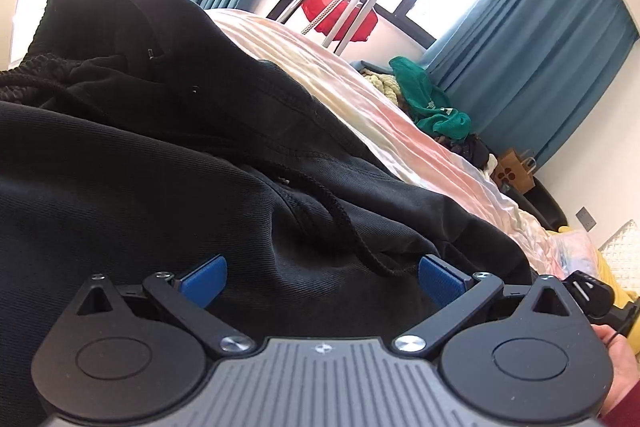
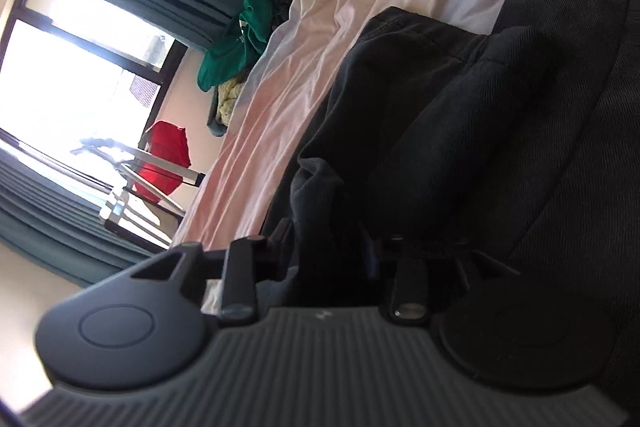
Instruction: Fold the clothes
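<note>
A black hooded sweatshirt [image 1: 168,155] with a black drawstring [image 1: 348,227] lies bunched on the pink bedsheet [image 1: 360,99]. My left gripper [image 1: 322,279] is open, its blue pads [image 1: 204,279] spread wide, pressed low against the black cloth with nothing between them. In the right wrist view my right gripper [image 2: 326,247] is shut on a fold of the black sweatshirt [image 2: 480,131], which rises as a ridge between the fingers. The view is tipped sideways, with the sheet [image 2: 320,35] to the left of the cloth.
A green garment [image 1: 428,103] and other clothes are piled at the bed's far side under teal curtains [image 1: 540,39]. A drying rack with a red item [image 1: 340,7] stands by the window. A brown paper bag [image 1: 514,171] sits on the floor.
</note>
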The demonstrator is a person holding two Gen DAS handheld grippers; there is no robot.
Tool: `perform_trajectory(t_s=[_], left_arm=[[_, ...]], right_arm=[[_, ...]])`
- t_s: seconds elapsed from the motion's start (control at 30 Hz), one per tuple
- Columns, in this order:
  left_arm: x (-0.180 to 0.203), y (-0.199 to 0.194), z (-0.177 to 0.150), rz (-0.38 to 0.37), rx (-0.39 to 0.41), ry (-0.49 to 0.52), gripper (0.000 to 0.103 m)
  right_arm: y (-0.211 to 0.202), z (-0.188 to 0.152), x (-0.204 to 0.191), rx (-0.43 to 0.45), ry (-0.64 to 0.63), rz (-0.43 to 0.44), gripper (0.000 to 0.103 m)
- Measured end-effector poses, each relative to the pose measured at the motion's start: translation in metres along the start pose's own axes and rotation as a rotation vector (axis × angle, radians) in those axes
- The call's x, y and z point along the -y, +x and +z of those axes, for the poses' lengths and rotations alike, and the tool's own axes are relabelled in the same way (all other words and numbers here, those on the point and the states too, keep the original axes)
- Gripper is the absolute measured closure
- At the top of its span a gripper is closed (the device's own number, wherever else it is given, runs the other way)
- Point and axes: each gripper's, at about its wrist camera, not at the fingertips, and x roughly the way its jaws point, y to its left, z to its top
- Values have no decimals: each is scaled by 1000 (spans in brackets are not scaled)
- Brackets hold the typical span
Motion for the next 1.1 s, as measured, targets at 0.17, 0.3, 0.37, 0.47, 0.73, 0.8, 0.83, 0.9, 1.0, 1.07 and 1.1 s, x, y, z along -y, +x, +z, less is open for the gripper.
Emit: perform_trajectory(t_s=[0.17, 0.3, 0.37, 0.47, 0.73, 0.8, 0.83, 0.9, 1.0, 1.07, 1.1], left_arm=[[-2, 1, -4, -11, 11, -26, 0], [-2, 1, -4, -12, 9, -43, 0], [-4, -1, -3, -21, 9, -53, 0], [-3, 0, -2, -25, 2, -69, 0], [8, 2, -8, 0, 15, 15, 0], [7, 2, -8, -4, 13, 1, 0], [6, 2, -8, -6, 11, -4, 0], [5, 2, -7, -10, 9, -13, 0], [5, 2, -8, -12, 6, -17, 0], [4, 2, -7, -12, 5, -14, 0], [5, 3, -7, -10, 6, -14, 0]], right_arm=[[0, 32, 42, 53, 305, 144, 27], [17, 50, 58, 73, 355, 106, 27], [12, 50, 50, 62, 343, 71, 29], [-12, 41, 31, 55, 280, -12, 26], [-29, 25, 30, 18, 237, -118, 27], [-24, 29, 39, 44, 255, -90, 27], [-19, 36, 41, 57, 242, -84, 36], [-9, 50, 42, 89, 200, -92, 66], [5, 66, 29, 142, 60, -94, 96], [16, 74, 3, 158, -135, -114, 97], [17, 80, -6, 183, -180, -105, 97]])
